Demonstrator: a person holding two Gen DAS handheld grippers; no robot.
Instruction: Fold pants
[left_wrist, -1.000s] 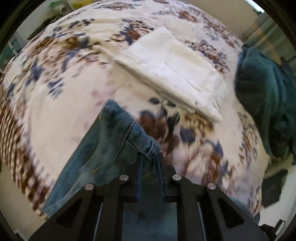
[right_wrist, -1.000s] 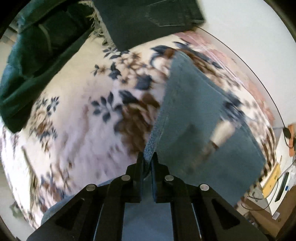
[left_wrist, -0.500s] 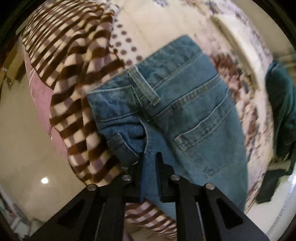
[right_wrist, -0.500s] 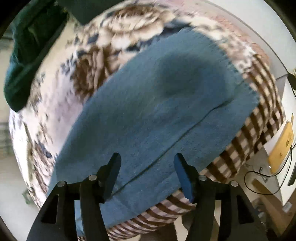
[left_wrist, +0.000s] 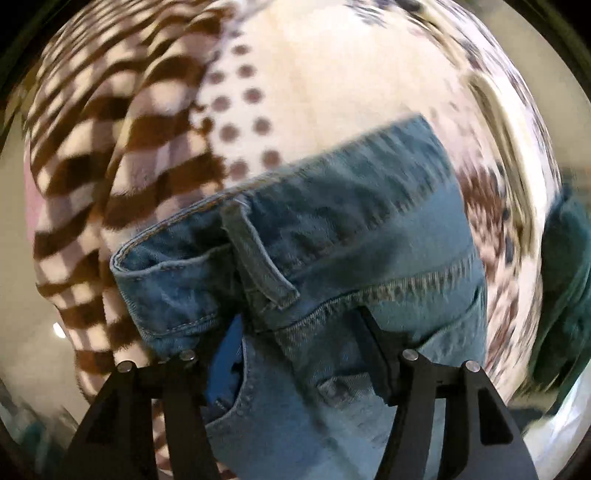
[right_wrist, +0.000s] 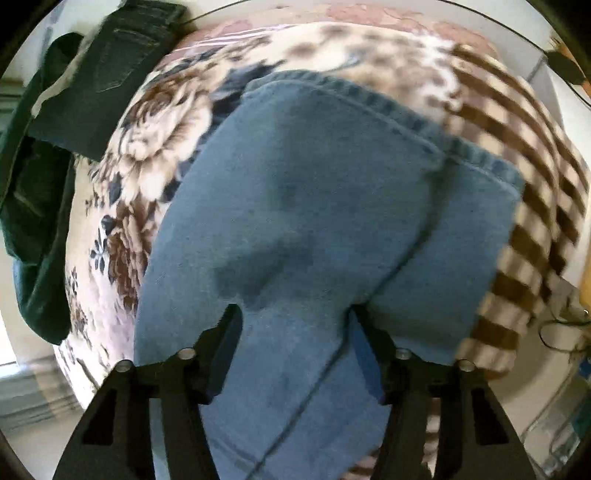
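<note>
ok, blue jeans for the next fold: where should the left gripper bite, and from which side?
Take the waistband corner of the blue jeans, coming in from the checkered blanket side. There the doubled, stitched edge lifts off the bed, giving a firm lip. The left gripper is open just above it.

We hold our left gripper low and pointed forward, its two black fingers spread wide with nothing pinched between them. Our right gripper sits in much the same pose, fingers parted wide, the blue pad showing on the inner face of one.
</note>
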